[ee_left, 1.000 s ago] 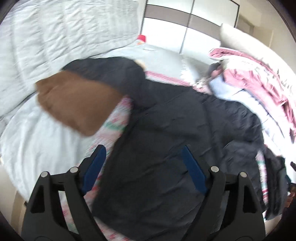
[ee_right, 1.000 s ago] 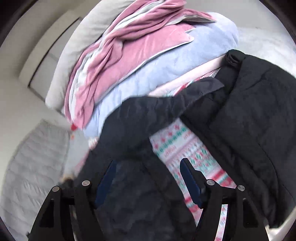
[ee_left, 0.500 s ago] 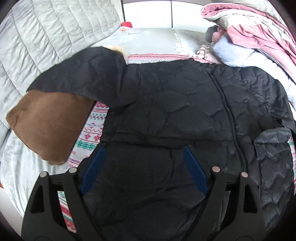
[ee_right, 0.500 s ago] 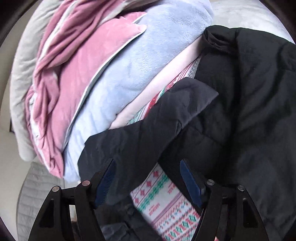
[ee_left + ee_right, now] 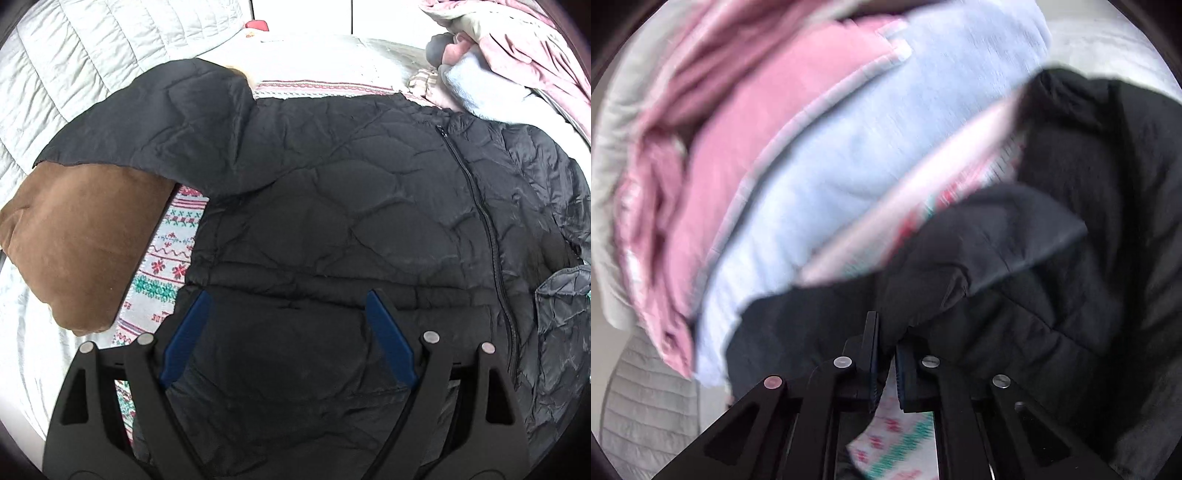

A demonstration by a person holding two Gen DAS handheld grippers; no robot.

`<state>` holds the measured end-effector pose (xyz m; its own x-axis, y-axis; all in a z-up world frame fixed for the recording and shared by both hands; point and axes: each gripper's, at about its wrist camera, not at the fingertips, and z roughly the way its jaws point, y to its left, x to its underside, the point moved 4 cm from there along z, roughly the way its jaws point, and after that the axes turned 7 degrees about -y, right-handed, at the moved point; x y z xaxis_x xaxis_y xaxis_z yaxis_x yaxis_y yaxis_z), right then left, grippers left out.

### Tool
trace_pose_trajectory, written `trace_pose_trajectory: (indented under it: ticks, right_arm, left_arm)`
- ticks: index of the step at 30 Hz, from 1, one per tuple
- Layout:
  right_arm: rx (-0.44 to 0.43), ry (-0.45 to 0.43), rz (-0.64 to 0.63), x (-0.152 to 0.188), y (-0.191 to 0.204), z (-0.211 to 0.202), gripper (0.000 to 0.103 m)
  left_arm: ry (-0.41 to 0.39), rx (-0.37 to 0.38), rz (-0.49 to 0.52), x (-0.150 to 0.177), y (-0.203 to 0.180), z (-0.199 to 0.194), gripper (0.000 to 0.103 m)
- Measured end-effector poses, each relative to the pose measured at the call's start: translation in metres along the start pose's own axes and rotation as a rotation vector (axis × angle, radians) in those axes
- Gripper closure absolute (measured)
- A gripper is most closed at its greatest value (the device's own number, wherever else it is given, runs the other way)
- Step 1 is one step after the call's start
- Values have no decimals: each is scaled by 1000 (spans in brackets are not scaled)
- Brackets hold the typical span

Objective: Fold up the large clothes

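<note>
Black quilted jacket (image 5: 332,192) spread on a patterned blanket (image 5: 166,258), left gripper (image 5: 288,332) wide open above it, holding nothing, right gripper (image 5: 886,354) just closed, pinching a jacket sleeve (image 5: 960,266).

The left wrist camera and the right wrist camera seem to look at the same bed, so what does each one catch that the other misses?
Only the left wrist view shows the brown cushion, the jacket's zipper and the left gripper, open above the jacket.

Only the right wrist view shows the right gripper, whose jaws have just closed on a sleeve of the jacket.

Both show the black quilted jacket, the patterned blanket under it, and the pink and pale blue bedding.
</note>
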<state>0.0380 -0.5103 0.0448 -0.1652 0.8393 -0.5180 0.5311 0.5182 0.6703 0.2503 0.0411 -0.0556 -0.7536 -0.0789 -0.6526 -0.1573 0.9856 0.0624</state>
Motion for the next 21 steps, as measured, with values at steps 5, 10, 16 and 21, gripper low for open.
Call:
trace_pose_trajectory:
  ticks: [5, 10, 16, 21]
  right_arm:
    - [-64, -184, -76, -20, 42, -55, 99]
    - [133, -185, -89, -13, 14, -41, 100]
    - [131, -318, -140, -19, 33, -75, 101]
    - [133, -344, -287, -4, 78, -80, 101]
  left_arm:
    - [-16, -23, 13, -5, 6, 0, 17]
    - [-31, -34, 31, -9, 9, -3, 17]
    - [-14, -14, 13, -12, 16, 1, 17]
    - [-4, 4, -12, -15, 24, 4, 17]
